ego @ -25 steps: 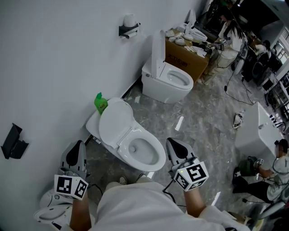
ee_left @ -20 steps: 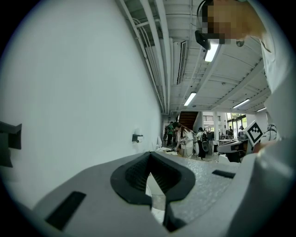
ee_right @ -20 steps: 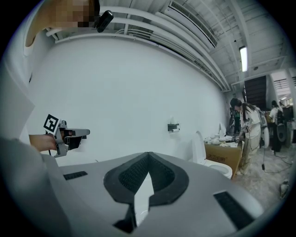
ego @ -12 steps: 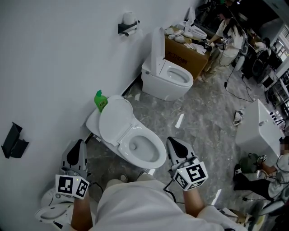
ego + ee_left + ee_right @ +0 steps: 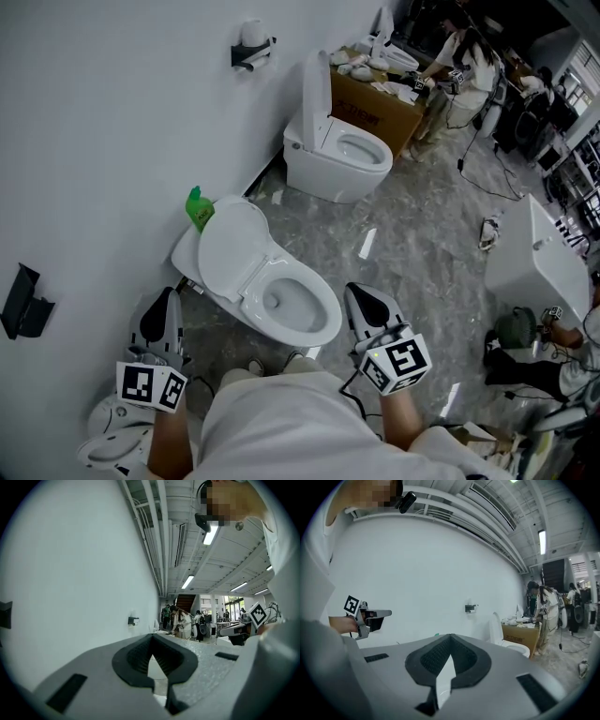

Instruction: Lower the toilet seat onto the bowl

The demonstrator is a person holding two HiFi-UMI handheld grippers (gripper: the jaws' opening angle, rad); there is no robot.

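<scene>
The near white toilet stands against the wall in the head view, its bowl uncovered. The raised seat and lid lean back toward the wall. My left gripper hovers left of the bowl's front, apart from it and shut on nothing. My right gripper hovers right of the bowl's front, also shut and empty. In the left gripper view the left gripper has its jaws together, facing along the wall. The right gripper shows the same in the right gripper view.
A green bottle sits behind the near toilet. A second toilet with raised lid stands farther along the wall, by a cardboard box. A paper holder hangs on the wall. A white basin and people are at right.
The head view has shifted a little, so the toilets sit slightly more to the left in the picture. Both grippers stay where they were, still shut.
</scene>
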